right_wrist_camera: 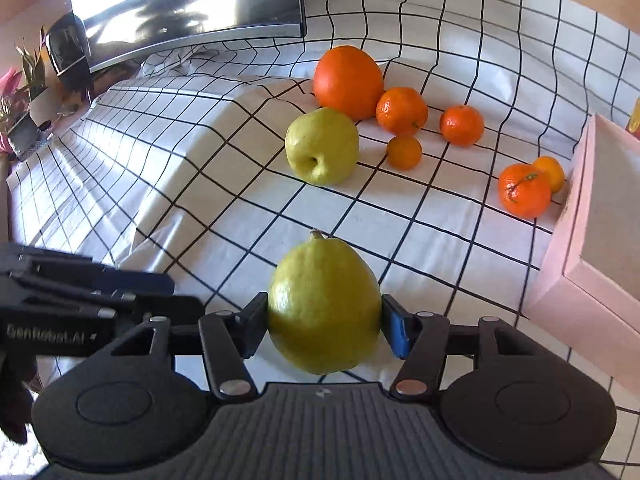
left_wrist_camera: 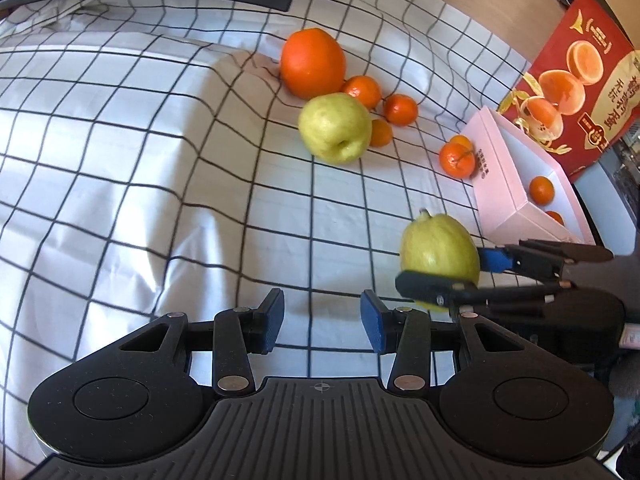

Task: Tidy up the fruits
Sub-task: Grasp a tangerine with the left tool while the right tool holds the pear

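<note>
My right gripper (right_wrist_camera: 324, 322) is shut on a yellow-green pear (right_wrist_camera: 324, 304), stem pointing away; it also shows in the left wrist view (left_wrist_camera: 438, 254), held just above the checked cloth. My left gripper (left_wrist_camera: 322, 322) is open and empty, to the left of the held pear. A second yellow-green pear (right_wrist_camera: 322, 146) lies on the cloth beside a big orange (right_wrist_camera: 347, 82) and three small mandarins (right_wrist_camera: 402, 111). Two more mandarins (right_wrist_camera: 524, 190) lie against a pink box (right_wrist_camera: 580, 264). The box (left_wrist_camera: 504, 184) holds two mandarins (left_wrist_camera: 541, 190).
A white cloth with a black grid (right_wrist_camera: 240, 200) covers the surface and bulges at the left. A dark monitor (right_wrist_camera: 188, 4) stands at the back. A red orange carton (left_wrist_camera: 576, 92) stands behind the pink box. Plants (right_wrist_camera: 24, 92) are at far left.
</note>
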{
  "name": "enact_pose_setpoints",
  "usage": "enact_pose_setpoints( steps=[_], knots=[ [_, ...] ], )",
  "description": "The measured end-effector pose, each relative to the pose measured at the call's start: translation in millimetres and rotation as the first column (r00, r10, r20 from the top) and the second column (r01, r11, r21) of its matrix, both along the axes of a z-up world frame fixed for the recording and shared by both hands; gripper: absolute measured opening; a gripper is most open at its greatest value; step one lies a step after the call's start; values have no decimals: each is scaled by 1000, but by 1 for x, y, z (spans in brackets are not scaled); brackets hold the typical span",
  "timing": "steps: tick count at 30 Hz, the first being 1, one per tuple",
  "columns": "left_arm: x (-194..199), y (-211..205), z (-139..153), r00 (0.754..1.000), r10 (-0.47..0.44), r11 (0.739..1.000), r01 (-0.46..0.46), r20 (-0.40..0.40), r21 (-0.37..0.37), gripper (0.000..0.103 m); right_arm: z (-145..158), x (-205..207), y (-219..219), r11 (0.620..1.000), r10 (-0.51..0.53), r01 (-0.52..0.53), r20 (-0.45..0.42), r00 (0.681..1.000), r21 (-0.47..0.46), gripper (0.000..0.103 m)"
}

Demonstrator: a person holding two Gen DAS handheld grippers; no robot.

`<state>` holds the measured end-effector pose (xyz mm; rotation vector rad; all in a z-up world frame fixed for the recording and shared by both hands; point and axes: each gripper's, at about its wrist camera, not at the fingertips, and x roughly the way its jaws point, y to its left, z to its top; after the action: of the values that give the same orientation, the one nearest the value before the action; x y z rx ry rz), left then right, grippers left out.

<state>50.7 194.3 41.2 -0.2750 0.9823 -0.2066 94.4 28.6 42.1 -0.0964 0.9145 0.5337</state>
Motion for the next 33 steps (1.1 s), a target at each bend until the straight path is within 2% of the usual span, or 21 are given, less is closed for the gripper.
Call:
enact_pose_setpoints(
  steps=[4,8,11,16,18,20,22,24,28,29,33],
  knots=[
    [6,-10,2,999,-35,999,35,12,-7,47,0,-12,-9,999,-28,28,21,999,-35,58],
    [14,-25,4,994,-106,994,107,38,-17,47,4,-27,-42,994,-108,109,31,994,-7,58],
    [24,-43,8,979,-189,981,191,73,-24,47,7,-45,-73,983,-180,181,49,982,-12,58],
    [55,-82,22,939,-305,951,310,157,-8,47,0,-72,-113,948,-297,304,85,951,-89,58],
    [71,-95,28,926,-324,946,321,194,47,47,-4,-78,-128,932,-347,352,74,935,-83,58],
    [84,-106,32,922,-313,948,290,228,131,47,-7,-82,-140,912,-398,402,65,915,-75,58],
    [98,-115,32,918,-321,941,279,233,192,47,-10,-85,-149,894,-440,444,67,896,-67,58],
    [111,-123,33,908,-355,930,318,224,184,47,-12,-88,-155,878,-472,475,65,879,-54,58],
    [126,-148,31,858,-448,892,409,251,194,47,-16,-93,-163,859,-508,510,59,859,-34,58],
    [130,-154,29,852,-460,885,418,249,204,48,-18,-94,-163,857,-512,514,59,857,-28,58],
    [145,-164,20,875,-444,873,374,192,313,48,-17,-99,-163,857,-513,515,68,856,-22,59]
  ],
)
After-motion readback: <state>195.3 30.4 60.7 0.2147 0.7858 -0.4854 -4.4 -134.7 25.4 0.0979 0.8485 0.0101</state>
